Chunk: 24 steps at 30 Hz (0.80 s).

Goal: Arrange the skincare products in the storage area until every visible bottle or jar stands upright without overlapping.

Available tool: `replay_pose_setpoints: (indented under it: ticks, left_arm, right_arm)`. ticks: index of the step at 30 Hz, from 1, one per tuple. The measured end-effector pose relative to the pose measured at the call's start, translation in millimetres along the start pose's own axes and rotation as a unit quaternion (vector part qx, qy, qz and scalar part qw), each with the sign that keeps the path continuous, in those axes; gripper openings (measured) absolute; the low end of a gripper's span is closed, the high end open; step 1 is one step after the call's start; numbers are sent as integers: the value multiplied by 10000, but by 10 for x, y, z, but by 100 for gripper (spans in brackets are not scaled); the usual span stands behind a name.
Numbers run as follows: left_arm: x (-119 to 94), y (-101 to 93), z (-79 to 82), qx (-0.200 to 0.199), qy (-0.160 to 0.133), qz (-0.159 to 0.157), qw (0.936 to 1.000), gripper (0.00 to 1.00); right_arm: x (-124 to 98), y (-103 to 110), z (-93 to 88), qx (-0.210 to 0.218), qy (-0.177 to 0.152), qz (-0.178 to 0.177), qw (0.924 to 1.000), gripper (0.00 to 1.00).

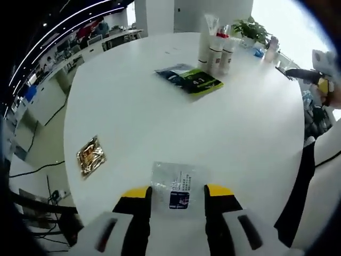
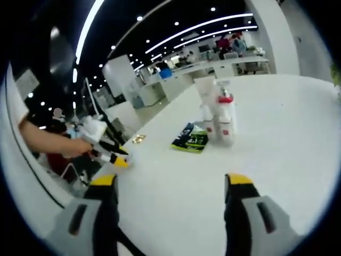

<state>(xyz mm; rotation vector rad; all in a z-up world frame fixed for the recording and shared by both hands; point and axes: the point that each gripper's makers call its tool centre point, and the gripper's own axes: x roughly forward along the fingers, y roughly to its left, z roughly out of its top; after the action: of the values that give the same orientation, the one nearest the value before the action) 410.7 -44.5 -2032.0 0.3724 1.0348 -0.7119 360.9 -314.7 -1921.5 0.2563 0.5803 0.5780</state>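
A tight cluster of white skincare bottles (image 1: 216, 50) and a tall tube stands upright at the far side of the round white table (image 1: 133, 122); one has a red cap (image 2: 225, 100). A clear sachet (image 1: 176, 186) with a blue label lies flat on the table between the jaws of my open left gripper (image 1: 178, 193). My right gripper (image 2: 173, 184) is open over bare table, well short of the bottles (image 2: 219, 120). It also shows at the table's right edge (image 1: 318, 80). A hand holds the left gripper (image 2: 113, 157) at the table's left edge.
A green and black packet (image 1: 192, 80) lies flat just in front of the bottles. A gold sachet (image 1: 90, 156) lies near the table's left edge. A potted plant (image 1: 250, 29) and a small item stand behind the bottles. Desks and chairs surround the table.
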Motion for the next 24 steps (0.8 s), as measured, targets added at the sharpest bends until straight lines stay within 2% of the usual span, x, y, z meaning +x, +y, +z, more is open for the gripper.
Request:
replay_pose_setpoints:
  ticks: [2,4,11,16,19,21,24]
  left_arm:
    - [-16,-126,99,205,-79,-96,9997,40]
    - [-36,-333,254,381,-239,-286,9986,40]
    - [-138,-866,703,960,-646,-615,9914,40]
    - [-200,-1107,894,1299,-787,-758,9855,40]
    - [-265,-1279,1063,1492,-908,-878,9807,40]
    - [-285,-1341,1120,1611,-930,-913,9783,40]
    - [-317,-1468,1209,1945,-932,-981,9715,40]
  right_arm:
    - [23,34,-21,181,-4,120,9998,72]
    - [49,91,-34,398,15,288,9988,65]
    - [123,180,0,431,49,467,9980,65]
    - [164,199,-22,465,163,578,9971,64]
    - [162,202,-20,560,213,637,9962,61]
    - [164,193,-22,629,214,641,9957,59]
    - [182,194,-50,778,256,674,9944,57]
